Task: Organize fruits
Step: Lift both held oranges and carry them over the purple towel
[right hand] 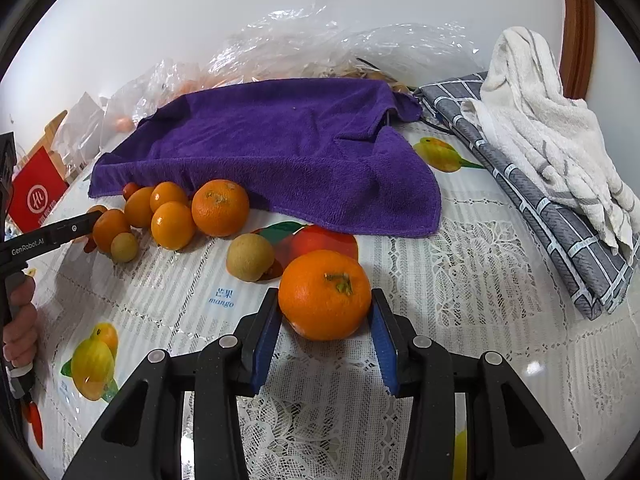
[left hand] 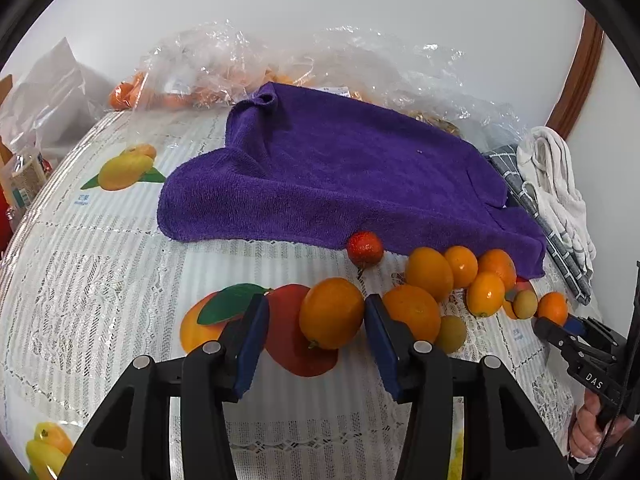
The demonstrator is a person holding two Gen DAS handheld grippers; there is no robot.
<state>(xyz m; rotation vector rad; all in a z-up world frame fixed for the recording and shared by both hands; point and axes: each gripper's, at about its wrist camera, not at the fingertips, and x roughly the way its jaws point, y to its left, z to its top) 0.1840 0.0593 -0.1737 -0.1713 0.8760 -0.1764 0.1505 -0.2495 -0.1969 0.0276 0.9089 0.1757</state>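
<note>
Starting at the left, the left gripper [left hand: 316, 316] has its fingers spread around an oval orange fruit [left hand: 331, 313] that lies on the printed tablecloth [left hand: 100, 280]. The right pad looks to be touching the skin, while a gap shows on the left side, so I judge this fruit bracketed rather than held. If the jaws close unevenly, the fruit could be nudged sideways into the neighbouring orange [left hand: 412, 312] just beside the right finger. That could set rolling the cluster [left hand: 464, 276] along the front edge of the purple towel [left hand: 340, 168], including the small red fruit [left hand: 364, 248].

Further right, the right gripper [right hand: 325, 312] is at a medium width with a mandarin [right hand: 325, 294] between its pads, close or touching on both sides. Whether it is gripped firmly or still rests on the table I cannot tell. Round and smooth, it could slip forward out of the pads if the squeeze falls behind its widest part, or bruise if the squeeze is hard. A small tan fruit [right hand: 250, 257] sits near the left finger and could be knocked away. Beyond, the folded grey cloth [right hand: 560, 220] and white towel [right hand: 552, 132] leave little room on that side for setting fruit down.
</note>
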